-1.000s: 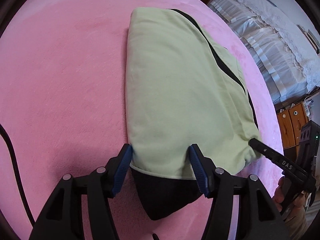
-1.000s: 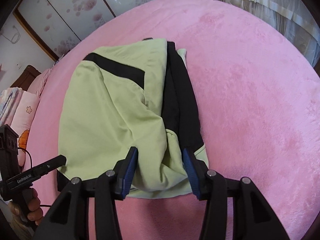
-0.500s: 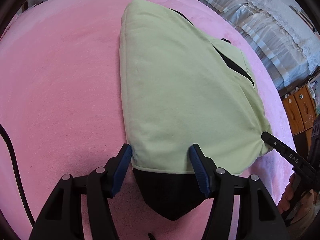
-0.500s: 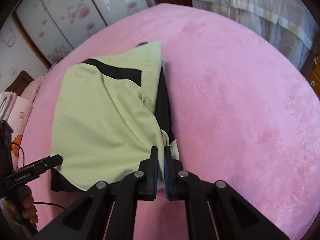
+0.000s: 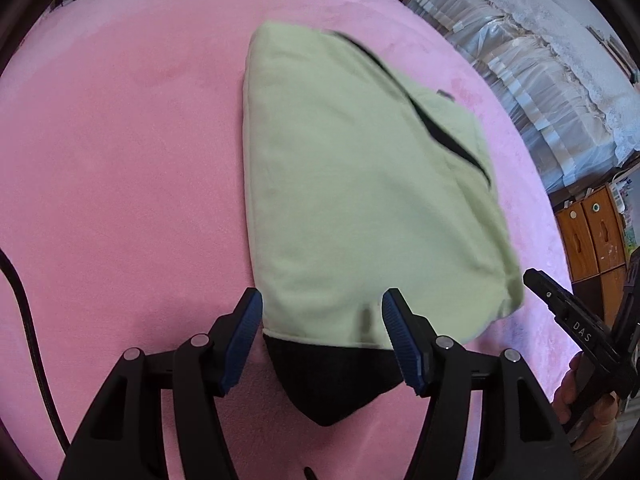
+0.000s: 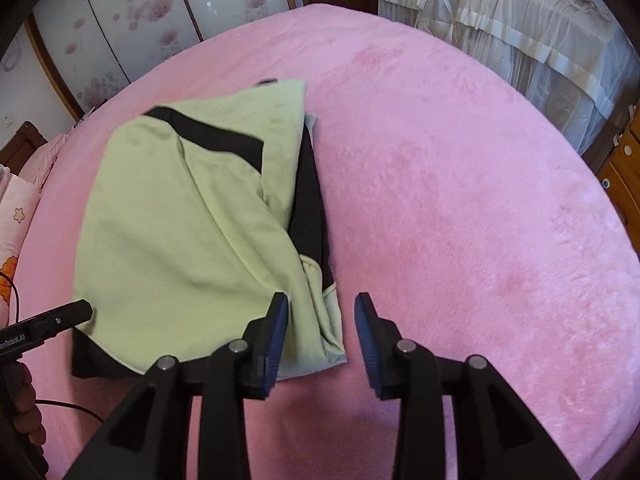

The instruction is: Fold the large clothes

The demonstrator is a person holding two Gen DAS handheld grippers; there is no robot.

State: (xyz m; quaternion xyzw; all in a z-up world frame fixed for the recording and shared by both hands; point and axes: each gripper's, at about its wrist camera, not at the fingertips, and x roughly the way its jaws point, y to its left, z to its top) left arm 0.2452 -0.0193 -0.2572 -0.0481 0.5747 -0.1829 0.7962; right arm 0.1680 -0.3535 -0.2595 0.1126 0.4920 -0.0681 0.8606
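My left gripper (image 5: 322, 336) and right gripper (image 6: 320, 330), both unclenched, straddle the near corners of the folded pale-green, black-trimmed garment (image 5: 360, 200), likely squaring its edges.

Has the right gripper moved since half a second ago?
Yes. The right gripper has shifted right off the pale green and black garment: its jaws, shut on the garment's near corner before, now stand open, mostly over the pink plush bedspread.
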